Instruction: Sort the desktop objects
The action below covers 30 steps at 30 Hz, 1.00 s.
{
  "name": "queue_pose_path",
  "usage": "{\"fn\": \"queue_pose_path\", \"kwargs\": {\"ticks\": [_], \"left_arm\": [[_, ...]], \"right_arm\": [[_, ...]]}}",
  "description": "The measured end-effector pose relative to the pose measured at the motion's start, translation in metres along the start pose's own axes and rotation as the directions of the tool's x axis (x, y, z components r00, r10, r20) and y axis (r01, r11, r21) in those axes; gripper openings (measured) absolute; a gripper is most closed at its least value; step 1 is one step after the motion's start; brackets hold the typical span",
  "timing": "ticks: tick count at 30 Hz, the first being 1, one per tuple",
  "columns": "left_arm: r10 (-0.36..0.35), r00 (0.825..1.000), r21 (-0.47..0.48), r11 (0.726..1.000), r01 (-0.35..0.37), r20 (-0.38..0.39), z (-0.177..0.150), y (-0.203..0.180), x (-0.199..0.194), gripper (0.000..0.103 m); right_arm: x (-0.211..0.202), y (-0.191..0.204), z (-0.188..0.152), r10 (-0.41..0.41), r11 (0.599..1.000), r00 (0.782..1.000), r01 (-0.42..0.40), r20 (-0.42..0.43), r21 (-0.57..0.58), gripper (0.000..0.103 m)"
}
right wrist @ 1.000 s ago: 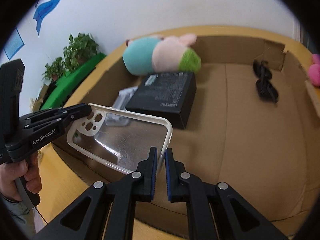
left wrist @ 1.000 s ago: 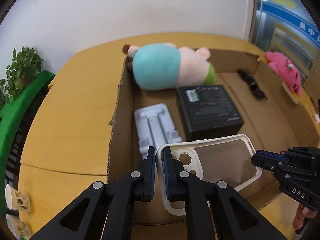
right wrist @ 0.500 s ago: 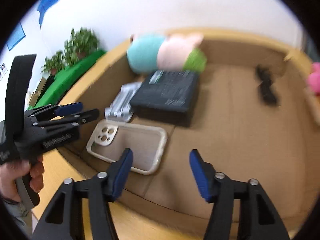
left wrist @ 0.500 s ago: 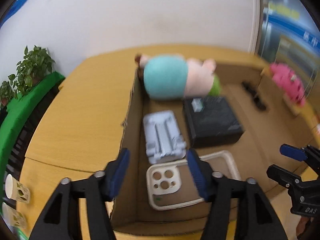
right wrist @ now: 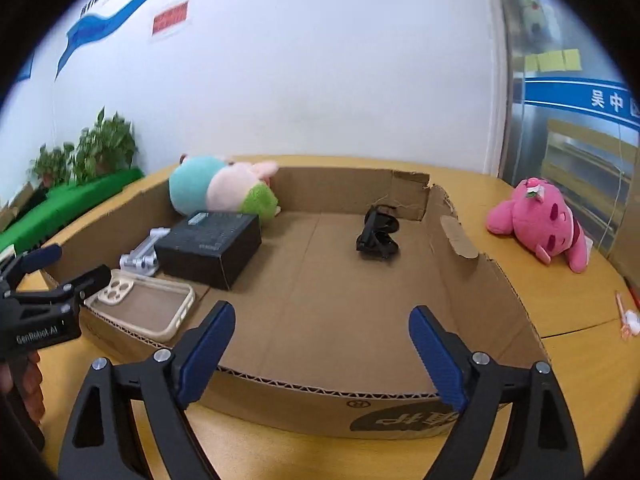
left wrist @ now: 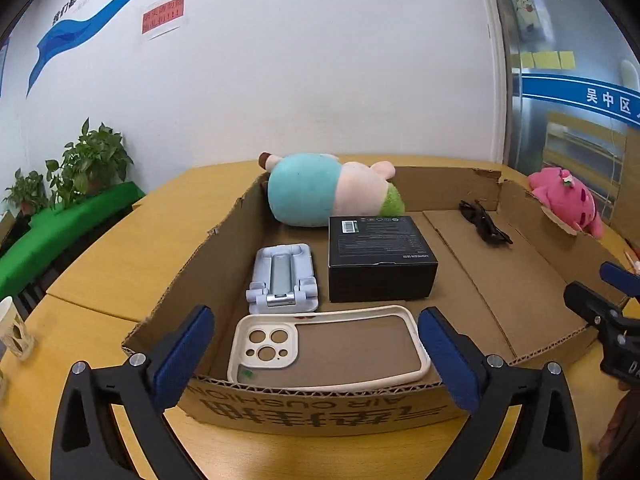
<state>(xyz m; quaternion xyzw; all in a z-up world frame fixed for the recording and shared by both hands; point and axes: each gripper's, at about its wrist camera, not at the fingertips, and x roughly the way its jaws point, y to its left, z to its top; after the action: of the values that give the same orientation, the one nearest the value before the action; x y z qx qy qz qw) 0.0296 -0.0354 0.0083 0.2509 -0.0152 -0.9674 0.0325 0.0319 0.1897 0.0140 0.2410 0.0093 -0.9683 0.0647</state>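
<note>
A cream-rimmed clear phone case (left wrist: 328, 346) (right wrist: 140, 304) lies flat in the near left corner of the open cardboard box (left wrist: 320, 404) (right wrist: 320, 400). My left gripper (left wrist: 316, 332) is held back just outside the near wall. Its jaws are still opening wide and touch nothing. My right gripper (right wrist: 322, 316) is off to the right of it, jaws also opening, with only bare box floor beyond them. Inside the box are a black carton (left wrist: 380, 256), a grey phone stand (left wrist: 282, 276), a teal-and-pink plush (left wrist: 324, 192) and black sunglasses (left wrist: 484, 228).
A pink plush (right wrist: 540, 224) lies on the wooden table right of the box, with pens (right wrist: 628, 316) nearer the edge. A paper cup (left wrist: 12, 332) stands at the table's left edge. Potted plants (left wrist: 88, 164) line a green ledge by the wall.
Both grippers were shut on the phone case, held above the box. They let go, the case dropped flat onto the box floor, and both pulled back with jaws spreading wide.
</note>
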Motion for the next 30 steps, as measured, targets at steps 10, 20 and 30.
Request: {"fn": "queue_pose_path", "kwargs": {"ticks": [10,20,30], "left_arm": [[-0.002,0.998,-0.001,1.000,0.002,0.056,-0.0076,0.0005,-0.0026,0.103],[-0.001,0.998,0.000,1.000,0.001,0.057,-0.0080,0.0007,-0.0038,0.103],[-0.002,0.998,0.000,1.000,0.002,0.058,-0.0079,0.0009,-0.0039,0.103]], "right_arm": [[-0.0022,-0.0040,-0.0015,-0.033,0.999,0.999,0.033,0.013,0.012,0.103],[-0.0029,-0.0042,-0.0013,-0.031,0.999,0.999,0.031,0.012,0.014,0.103],[-0.0029,-0.0041,-0.0014,-0.031,0.999,0.999,0.031,0.012,0.014,0.103]]}}
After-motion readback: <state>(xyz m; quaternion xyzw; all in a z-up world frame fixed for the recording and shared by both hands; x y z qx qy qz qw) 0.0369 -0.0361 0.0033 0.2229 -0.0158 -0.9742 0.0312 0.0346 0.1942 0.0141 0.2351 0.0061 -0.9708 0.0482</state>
